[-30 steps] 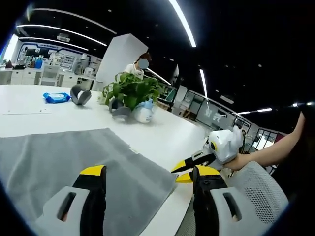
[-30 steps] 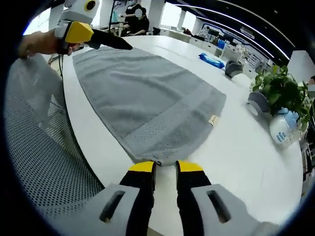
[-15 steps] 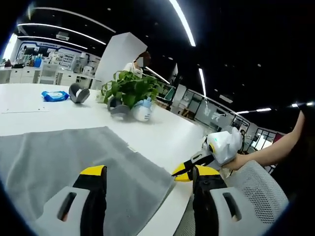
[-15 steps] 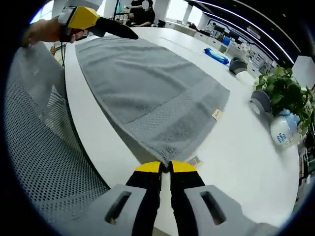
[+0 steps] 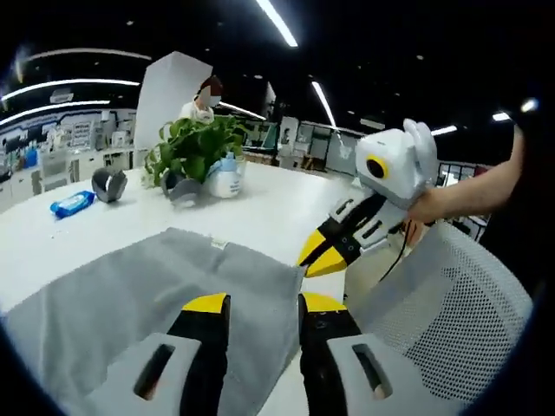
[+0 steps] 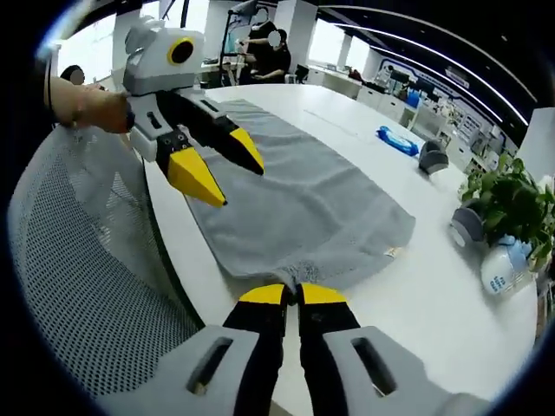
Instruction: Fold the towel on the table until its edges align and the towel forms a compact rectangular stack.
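On the white desk [image 6: 408, 286] the grey towel [image 6: 295, 204] is spread, reaching from about 9 o'clock to the centre of the left gripper view. At 6 o'clock there, the left gripper [image 5: 260, 305] is seen with its fingers narrowed from the wide gap of a second ago, a gap still open over the towel's near edge, nothing yet clamped. At 3 o'clock the right gripper [image 6: 290, 296] has been raised; in its own view its fingers are pressed together on the towel's corner, which was closed on half a second earlier and is now lifted off the desk. The first fold is judged to be just under way, the left corner remaining to be gripped.
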Demonstrator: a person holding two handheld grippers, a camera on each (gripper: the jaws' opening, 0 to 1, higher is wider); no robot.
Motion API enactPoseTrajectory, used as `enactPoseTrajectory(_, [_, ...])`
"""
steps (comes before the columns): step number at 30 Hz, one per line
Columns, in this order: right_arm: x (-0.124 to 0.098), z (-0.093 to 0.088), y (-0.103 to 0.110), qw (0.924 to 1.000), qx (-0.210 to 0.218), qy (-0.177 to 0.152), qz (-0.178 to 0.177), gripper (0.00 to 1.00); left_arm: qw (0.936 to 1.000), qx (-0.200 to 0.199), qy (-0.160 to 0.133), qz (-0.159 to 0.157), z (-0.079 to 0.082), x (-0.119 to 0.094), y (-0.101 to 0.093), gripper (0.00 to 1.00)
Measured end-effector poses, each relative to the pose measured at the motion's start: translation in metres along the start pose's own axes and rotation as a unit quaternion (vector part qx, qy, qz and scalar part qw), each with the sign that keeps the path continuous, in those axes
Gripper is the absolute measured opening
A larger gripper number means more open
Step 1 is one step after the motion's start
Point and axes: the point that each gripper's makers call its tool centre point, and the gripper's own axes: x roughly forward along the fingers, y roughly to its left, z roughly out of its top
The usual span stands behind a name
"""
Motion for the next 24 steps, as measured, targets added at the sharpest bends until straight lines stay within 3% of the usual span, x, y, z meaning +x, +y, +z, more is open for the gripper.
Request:
enactPoseTrajectory(2, [0.001, 0.007, 0.002, 1.0, -0.001, 0.004, 0.001, 0.02, 0.9999, 0.012, 0.002, 0.002, 0.001, 0.002, -0.004, 0.21])
enactPoseTrajectory(6, [0.006, 0.024, 0.013, 0.9992, -0.034, 0.022, 0.003, 0.02, 0.9942, 0.106, 0.013, 0.012, 0.004, 0.004, -0.009, 0.22])
enactPoseTrajectory(8, [0.009, 0.033, 0.021, 0.9993, -0.031, 0.017, 0.014, 0.02, 0.9839, 0.175, 0.024, 0.026, 0.004, 0.005, -0.01, 0.22])
enactPoseTrajectory(11, [0.01, 0.047, 0.032, 0.9992, -0.016, -0.001, 0.037, 0.02, 0.9691, 0.243, 0.036, 0.026, 0.001, 0.005, -0.015, 0.2])
enactPoseTrajectory(14, [0.01, 0.052, 0.035, 0.9991, -0.014, -0.005, 0.039, 0.02, 0.9635, 0.262, 0.052, 0.01, -0.007, 0.007, -0.021, 0.19])
enactPoseTrajectory(17, [0.01, 0.05, 0.038, 0.9986, -0.028, 0.001, 0.044, 0.02, 0.9464, 0.316, 0.062, 0.024, -0.006, 0.007, -0.016, 0.13])
enactPoseTrajectory(22, [0.004, 0.056, 0.039, 0.9981, -0.011, -0.026, 0.055, 0.03, 0.9485, 0.309, 0.064, 0.027, -0.006, 0.005, -0.013, 0.03])
enactPoseTrajectory(24, [0.002, 0.057, 0.037, 0.9976, -0.008, -0.039, 0.056, 0.03, 0.9524, 0.298, 0.056, 0.034, -0.002, 0.005, -0.011, 0.03])
